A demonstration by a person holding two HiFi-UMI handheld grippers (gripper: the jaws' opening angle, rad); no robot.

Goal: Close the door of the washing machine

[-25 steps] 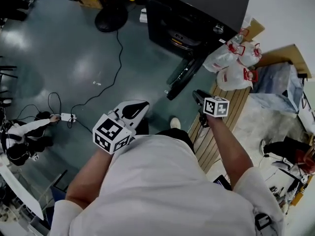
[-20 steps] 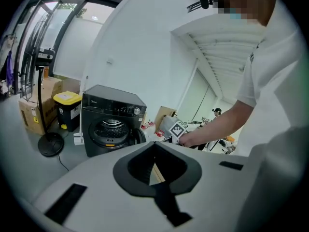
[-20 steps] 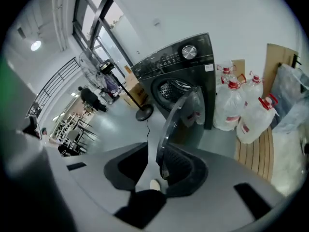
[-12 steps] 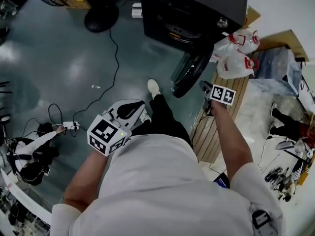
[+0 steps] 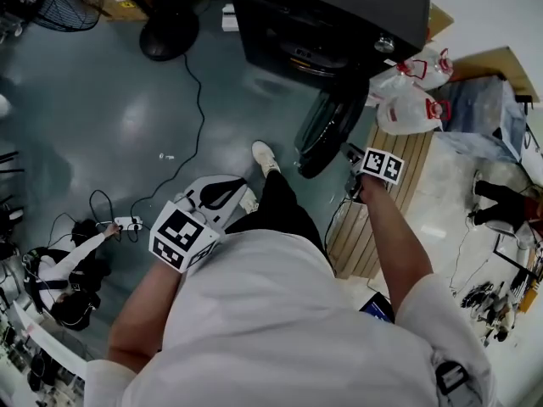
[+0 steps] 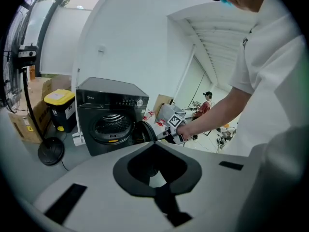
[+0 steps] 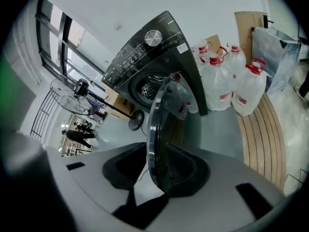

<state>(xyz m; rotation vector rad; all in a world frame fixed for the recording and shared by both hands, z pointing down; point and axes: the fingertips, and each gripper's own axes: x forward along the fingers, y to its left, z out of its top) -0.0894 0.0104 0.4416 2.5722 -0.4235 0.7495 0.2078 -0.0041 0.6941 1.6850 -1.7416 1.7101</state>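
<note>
The black front-loading washing machine (image 5: 339, 15) stands at the top of the head view with its round door (image 5: 327, 130) swung out towards me. My right gripper (image 5: 354, 158) is at the door's outer edge. In the right gripper view the door's rim (image 7: 155, 129) runs down between the jaws of my right gripper (image 7: 154, 180), which are opening, and the pads do not press on it. My left gripper (image 5: 233, 185) hangs over the floor, left of the door, shut with nothing in it. The left gripper view shows the machine (image 6: 111, 115), the door (image 6: 145, 132) and the right gripper (image 6: 161, 137) ahead.
Large water jugs (image 5: 407, 108) and a slatted wooden pallet (image 5: 382, 219) sit right of the machine. A fan's base (image 5: 165, 41) and a black cable (image 5: 199, 100) lie on the floor to the left. My shoe (image 5: 265, 155) is near the door. A yellow-lidded bin (image 6: 59, 109) stands left of the machine.
I have stepped closer to the machine. My right gripper has come down and rolled onto the door's edge. My left gripper has drifted slightly left and lower.
</note>
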